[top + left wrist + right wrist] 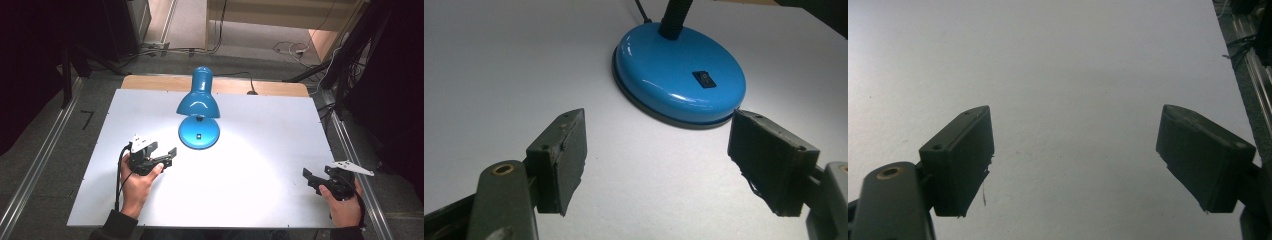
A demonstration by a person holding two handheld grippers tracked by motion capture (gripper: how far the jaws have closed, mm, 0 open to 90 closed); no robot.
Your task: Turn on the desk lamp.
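Left gripper (167,156) jaws spread, empty, aimed at blue lamp (199,107) | lamp mid-table, neck upright, shade facing down toward person | left gripper view: black switch (704,78) on base; high view: right gripper (311,178) spread, well apart | white table (260,145); grey floor, cables

high view: above, facing down on table (250,200) | gripper views: low, close | shared: lamp base (199,133) (679,80)
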